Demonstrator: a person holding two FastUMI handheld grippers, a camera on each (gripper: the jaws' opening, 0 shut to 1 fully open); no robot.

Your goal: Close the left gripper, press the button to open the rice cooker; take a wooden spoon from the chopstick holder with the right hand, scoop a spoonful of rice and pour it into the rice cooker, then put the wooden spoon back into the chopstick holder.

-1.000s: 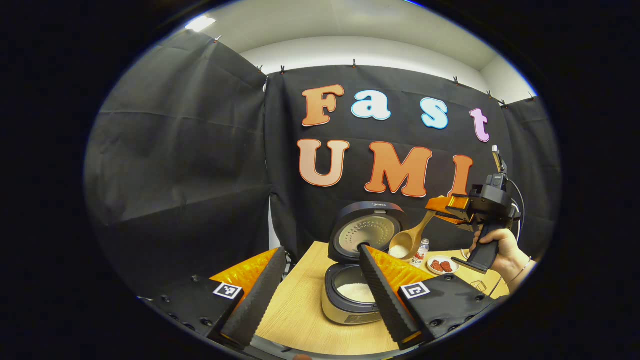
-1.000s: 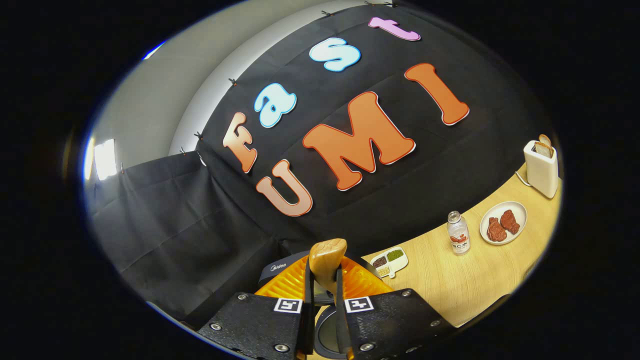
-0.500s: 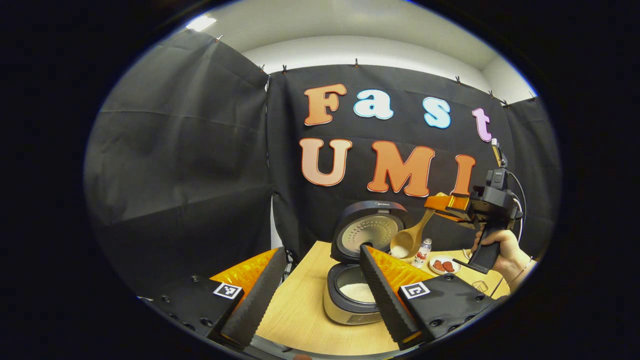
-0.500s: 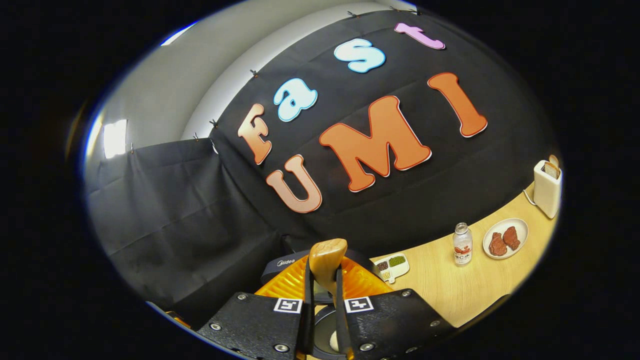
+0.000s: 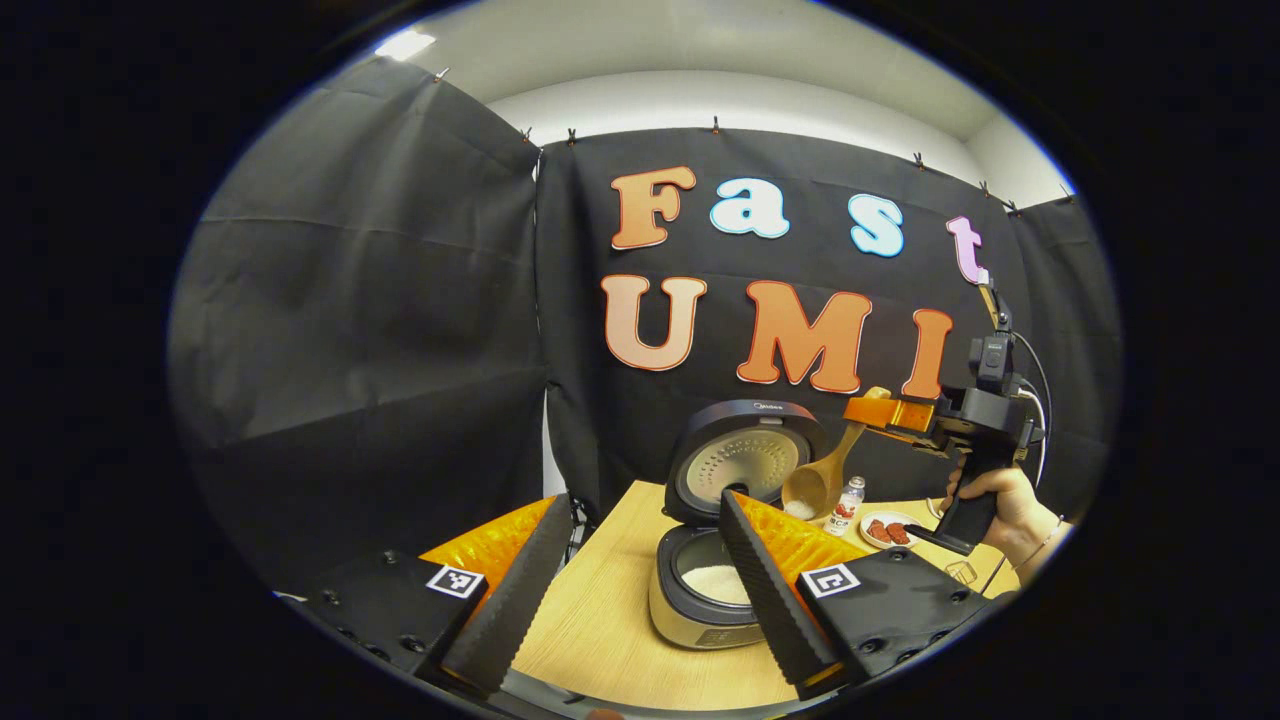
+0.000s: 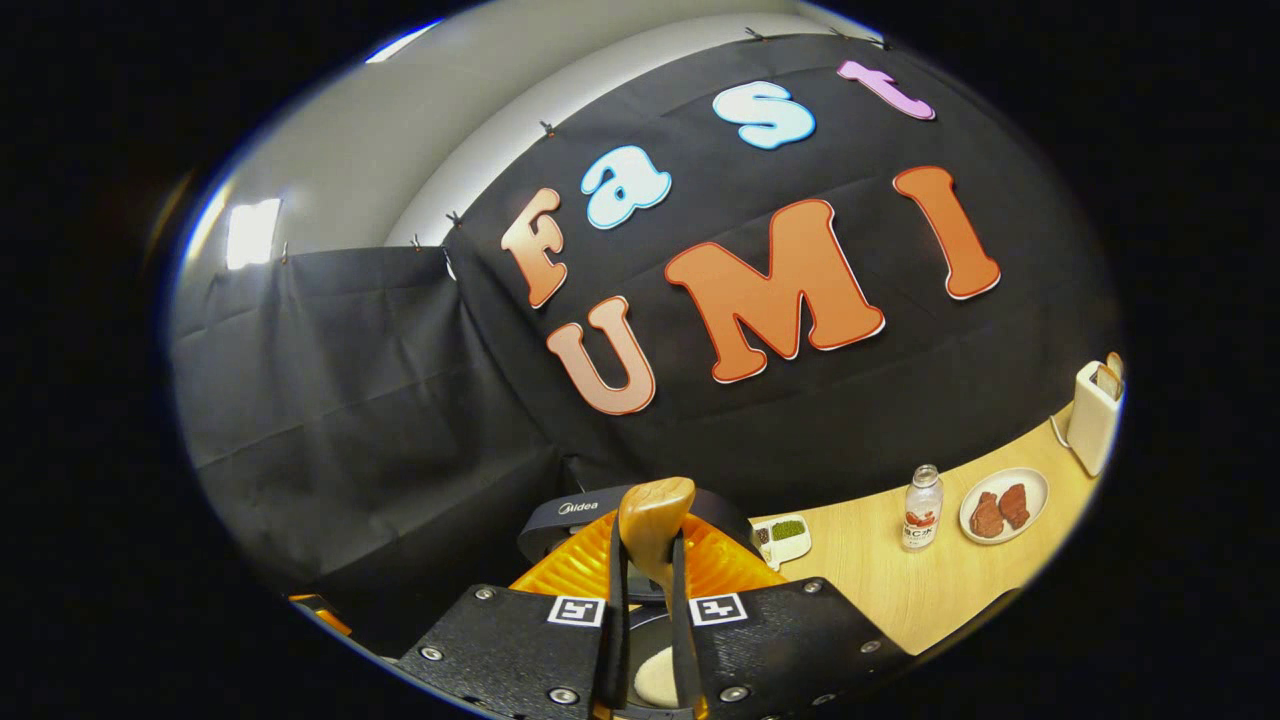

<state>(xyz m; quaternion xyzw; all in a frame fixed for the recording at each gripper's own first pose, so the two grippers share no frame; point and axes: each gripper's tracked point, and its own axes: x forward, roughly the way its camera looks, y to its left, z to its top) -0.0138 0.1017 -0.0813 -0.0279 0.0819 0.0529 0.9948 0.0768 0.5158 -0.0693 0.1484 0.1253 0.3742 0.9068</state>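
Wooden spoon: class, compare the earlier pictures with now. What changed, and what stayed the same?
The right hand-held gripper carried the wooden spoon slightly higher beside the open rice cooker, levelling out, with rice left in the bowl. Its grip on the handle stayed; the left hand-held gripper stayed open.

The right gripper (image 6: 648, 600) clamps the wooden spoon (image 6: 653, 525) handle between both fingers above the rice cooker (image 6: 575, 512), with a bottle (image 6: 921, 507), a plate of meat (image 6: 1003, 505) and a toaster (image 6: 1092, 417) on the table (image 6: 900, 590).

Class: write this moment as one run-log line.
left hand-held gripper: open, idle | right hand-held gripper: shut on wooden spoon | rice cooker: lid up, rice inside
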